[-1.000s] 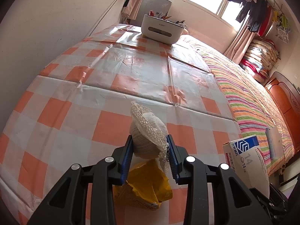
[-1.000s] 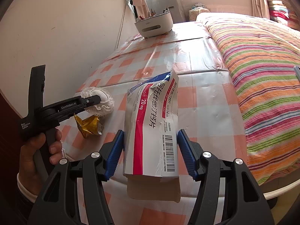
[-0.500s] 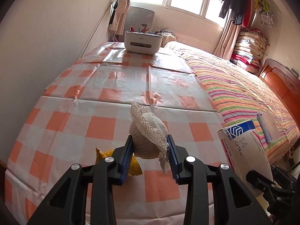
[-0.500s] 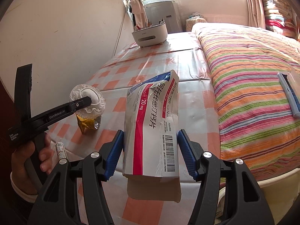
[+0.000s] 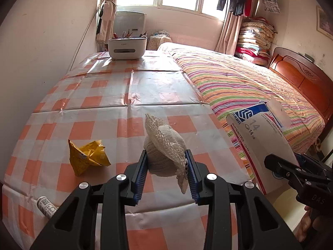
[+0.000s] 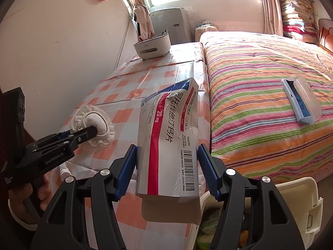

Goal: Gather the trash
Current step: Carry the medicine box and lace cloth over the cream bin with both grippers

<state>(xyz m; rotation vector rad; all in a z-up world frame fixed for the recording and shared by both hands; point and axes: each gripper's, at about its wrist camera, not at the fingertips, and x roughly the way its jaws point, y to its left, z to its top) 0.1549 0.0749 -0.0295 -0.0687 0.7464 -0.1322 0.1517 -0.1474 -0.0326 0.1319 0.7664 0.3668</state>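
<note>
Left wrist view. My left tool (image 5: 166,166) pinches a cream knitted ball edged with lace trim (image 5: 165,149) across its middle, holding it above the desk covered in orange-and-white checked plastic cloth (image 5: 124,95); the lace droops past the right-hand finger. A crumpled yellow foil wrapper (image 5: 88,155) lies on the cloth to the left, and a small white printed tube (image 5: 46,205) lies at the near edge: both judged to be uncollected trash. A white organiser holding pens (image 5: 127,48) stands at the far end.

Right wrist view. My right tool (image 6: 167,166) is closed on a flattened white medicine carton with a red stripe and barcode (image 6: 168,143), gripped by its long sides so that it hangs lengthwise. Below it, at the bottom right, sits an open cream plastic bin (image 6: 291,195) with refuse inside; the carton's lower end appears to be over the bin's rim, suiting a release there. The left tool with the ball hovers well to the left, above the desk. A blue-and-white lint brush (image 6: 300,101) rests on the striped bed quilt (image 6: 249,79).
</note>
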